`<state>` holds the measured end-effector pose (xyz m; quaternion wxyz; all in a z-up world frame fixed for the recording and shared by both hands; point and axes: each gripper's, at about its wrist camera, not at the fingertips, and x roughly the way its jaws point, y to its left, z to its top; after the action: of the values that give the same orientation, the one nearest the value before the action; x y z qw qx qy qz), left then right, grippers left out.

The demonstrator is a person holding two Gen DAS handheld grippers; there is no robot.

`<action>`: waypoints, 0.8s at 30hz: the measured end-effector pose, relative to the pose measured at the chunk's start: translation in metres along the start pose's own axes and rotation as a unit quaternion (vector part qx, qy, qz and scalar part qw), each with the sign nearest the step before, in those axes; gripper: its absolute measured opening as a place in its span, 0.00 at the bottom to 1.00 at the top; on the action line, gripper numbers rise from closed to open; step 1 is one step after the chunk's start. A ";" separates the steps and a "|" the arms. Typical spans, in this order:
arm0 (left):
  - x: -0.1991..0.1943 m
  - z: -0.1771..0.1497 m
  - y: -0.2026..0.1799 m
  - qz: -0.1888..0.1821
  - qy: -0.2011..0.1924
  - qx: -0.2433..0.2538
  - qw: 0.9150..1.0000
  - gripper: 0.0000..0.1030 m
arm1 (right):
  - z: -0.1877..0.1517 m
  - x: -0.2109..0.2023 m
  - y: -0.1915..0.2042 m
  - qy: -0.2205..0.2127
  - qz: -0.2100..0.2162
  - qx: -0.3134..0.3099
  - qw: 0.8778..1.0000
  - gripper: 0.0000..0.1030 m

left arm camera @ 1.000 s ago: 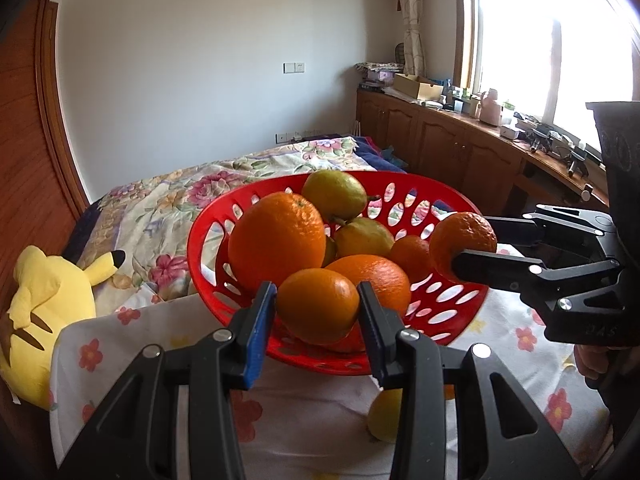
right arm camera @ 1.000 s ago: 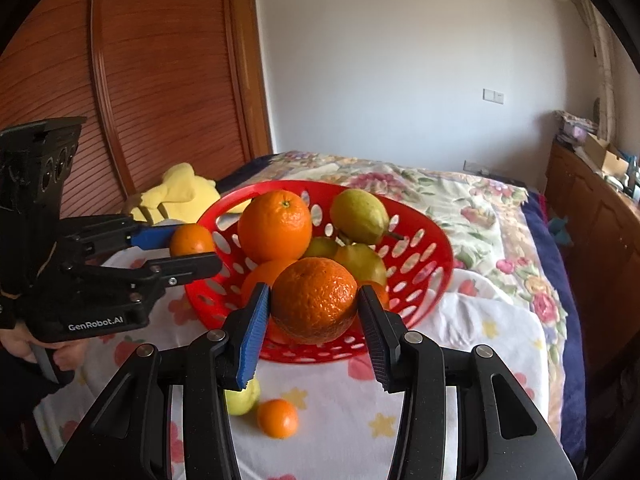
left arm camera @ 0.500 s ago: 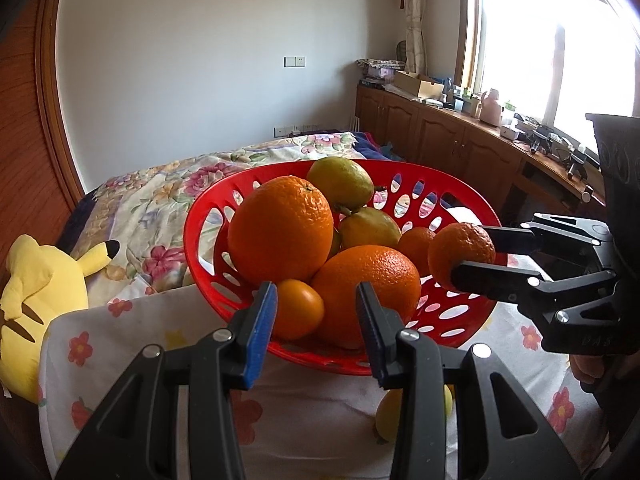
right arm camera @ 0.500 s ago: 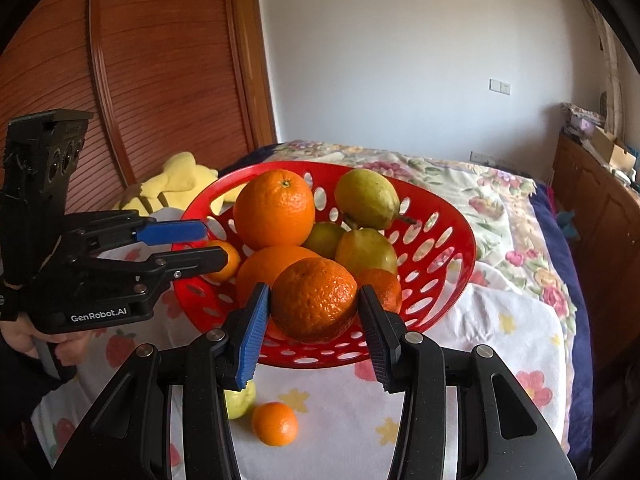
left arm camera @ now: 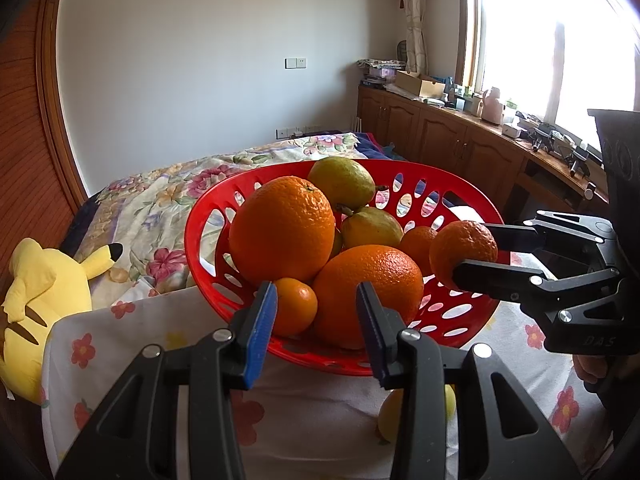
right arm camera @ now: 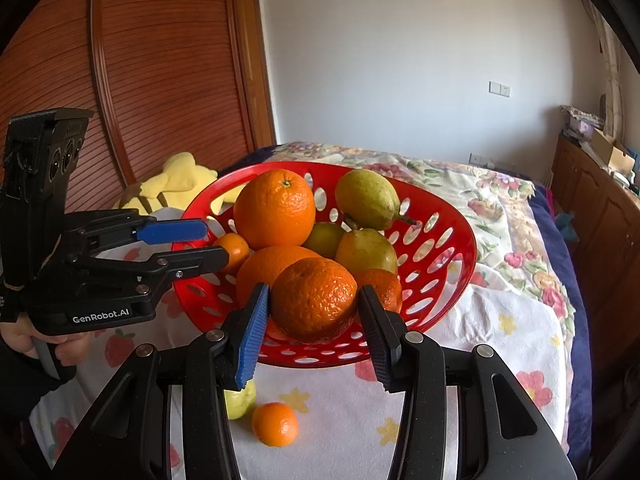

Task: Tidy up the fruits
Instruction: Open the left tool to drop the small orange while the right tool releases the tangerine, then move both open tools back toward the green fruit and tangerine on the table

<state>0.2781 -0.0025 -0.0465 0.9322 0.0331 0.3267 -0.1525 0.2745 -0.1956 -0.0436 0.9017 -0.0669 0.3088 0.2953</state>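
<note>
At the far left of the left wrist view, a yellow plush toy (left arm camera: 44,300) lay partly cut off by the frame edge, against the flowered bedspread (left arm camera: 160,208). The left gripper (left arm camera: 316,328) stood with its jaws apart and nothing between them. A small mandarin (left arm camera: 294,306) sat just beyond the blue pad, inside the red basket (left arm camera: 208,240), apart from the fingers as far as could be told.

The basket rested on a white cloth with flower prints (left arm camera: 132,344). It held a big orange (left arm camera: 282,232), a second orange (left arm camera: 368,288) below it, and two pears (left arm camera: 340,184) behind. A further small orange fruit was mostly hidden behind the pile. A yellowish fruit (left arm camera: 390,416) on the cloth was largely covered by the left gripper's finger, so its kind was unclear.

To the right, the right gripper (left arm camera: 470,250) was closed on a bumpy tangerine (left arm camera: 464,248), held above the basket's near rim. In the right wrist view the same tangerine (right arm camera: 314,300) filled the gap between the pads of the right gripper (right arm camera: 314,312), hiding part of the fruit behind it. Below, on the cloth, a loose mandarin (right arm camera: 275,424) lay beside a pale green fruit (right arm camera: 240,400) half hidden by the finger.

The hands holding both tools showed only as slivers at the frame edges.
</note>
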 end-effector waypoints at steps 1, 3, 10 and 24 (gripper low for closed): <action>0.000 0.000 0.000 0.000 0.000 0.000 1.000 0.40 | 0.000 0.000 0.000 0.000 0.000 0.000 1.000 0.45; 0.000 0.000 0.001 0.000 0.000 0.000 1.000 0.40 | 0.000 0.000 0.000 0.000 0.000 0.000 1.000 0.45; -0.005 0.002 0.003 0.008 -0.004 -0.008 1.000 0.42 | 0.003 -0.006 -0.001 -0.009 -0.003 0.006 1.000 0.46; -0.049 -0.017 -0.011 0.008 -0.022 -0.002 1.000 0.59 | -0.013 -0.053 0.010 -0.025 -0.020 0.012 0.999 0.49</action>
<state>0.2281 0.0027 -0.0295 0.9402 0.0303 0.3066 -0.1452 0.2288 -0.2175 -0.0219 0.9158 -0.0545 0.2881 0.2746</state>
